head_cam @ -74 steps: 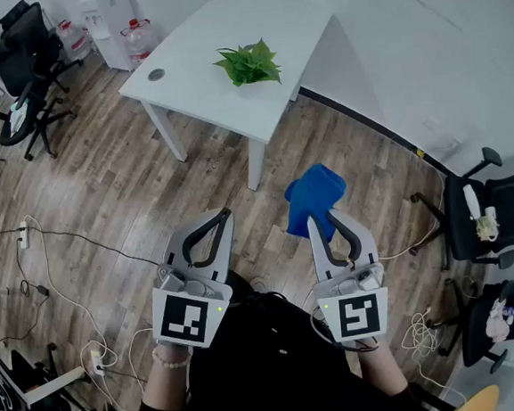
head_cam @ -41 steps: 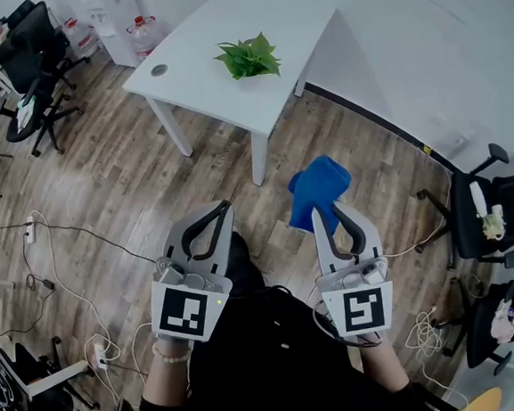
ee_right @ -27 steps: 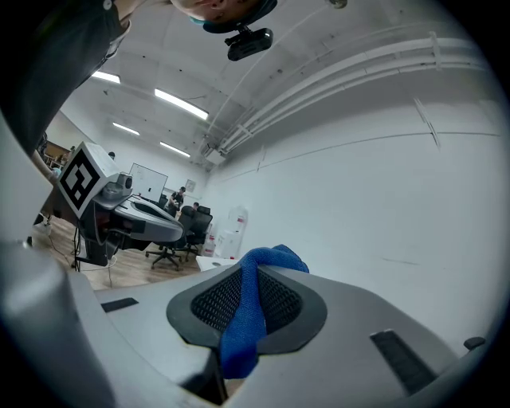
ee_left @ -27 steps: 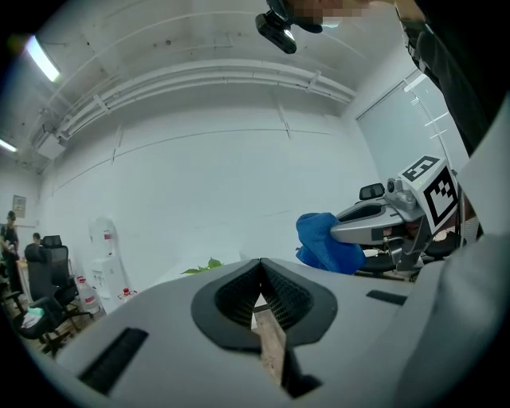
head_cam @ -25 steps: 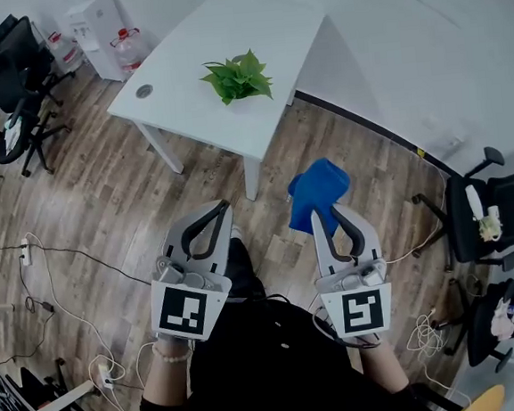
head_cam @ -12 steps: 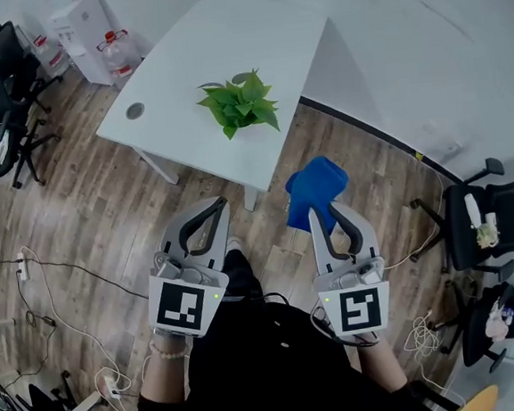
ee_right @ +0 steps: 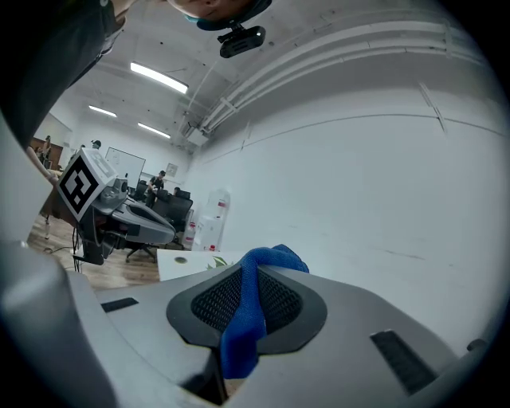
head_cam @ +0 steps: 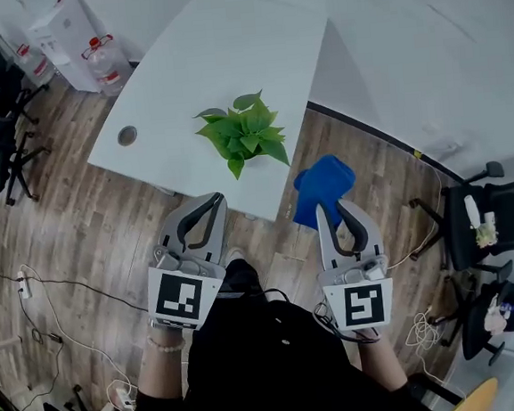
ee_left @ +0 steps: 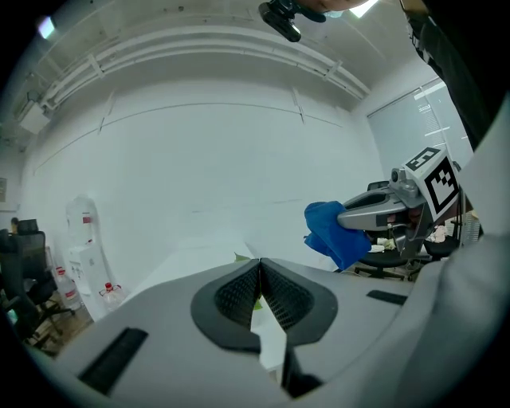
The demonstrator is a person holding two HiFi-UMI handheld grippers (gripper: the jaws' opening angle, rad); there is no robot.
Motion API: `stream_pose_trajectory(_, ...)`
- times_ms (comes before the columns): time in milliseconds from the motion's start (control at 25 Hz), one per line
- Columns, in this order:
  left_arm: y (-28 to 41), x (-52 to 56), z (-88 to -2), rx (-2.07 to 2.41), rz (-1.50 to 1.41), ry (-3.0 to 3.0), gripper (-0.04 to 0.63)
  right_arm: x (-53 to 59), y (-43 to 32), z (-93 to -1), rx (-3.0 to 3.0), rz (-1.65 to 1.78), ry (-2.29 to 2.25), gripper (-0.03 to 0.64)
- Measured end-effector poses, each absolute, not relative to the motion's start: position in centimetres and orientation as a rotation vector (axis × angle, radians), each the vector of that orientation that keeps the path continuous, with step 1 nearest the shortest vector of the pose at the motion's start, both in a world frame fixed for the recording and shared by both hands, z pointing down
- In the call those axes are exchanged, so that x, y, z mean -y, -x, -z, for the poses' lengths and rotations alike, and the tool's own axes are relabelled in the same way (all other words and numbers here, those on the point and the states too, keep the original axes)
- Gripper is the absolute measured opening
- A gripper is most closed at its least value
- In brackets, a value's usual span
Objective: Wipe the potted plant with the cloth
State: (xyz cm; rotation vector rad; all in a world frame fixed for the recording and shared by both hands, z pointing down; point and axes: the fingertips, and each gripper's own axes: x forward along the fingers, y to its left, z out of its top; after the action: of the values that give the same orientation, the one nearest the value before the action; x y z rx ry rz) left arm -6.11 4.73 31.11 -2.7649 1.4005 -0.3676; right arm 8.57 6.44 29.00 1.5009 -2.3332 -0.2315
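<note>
My left tongs [head_cam: 214, 199] and right tongs [head_cam: 328, 210] are light grey moulded shells with black looped inner frames. Their pads [ee_left: 237, 296] are black and mesh-textured. Each rear end carries a white cube [head_cam: 183, 296] printed with a black square marker. I wear a black top [head_cam: 271, 369] and a pale beaded bracelet [head_cam: 164, 344].

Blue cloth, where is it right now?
In the head view, the blue cloth is pinched in the right gripper, right of the green plant that sits on the white table.
</note>
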Motion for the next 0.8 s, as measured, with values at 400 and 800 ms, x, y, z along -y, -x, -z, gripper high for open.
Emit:
stream_pose_trajectory(400,7.1,2.2,-33.5,-1.213,0.411,2.801,0.015,0.0,-7.5,-29.5,2.265,0.211,-1.568,0.081)
stream_pose_trajectory(800,9.2,6.1,-36.4,-1.210,0.464,2.847,0.083,3.9,-6.9,-30.3,2.220,0.203,-1.595,0.081)
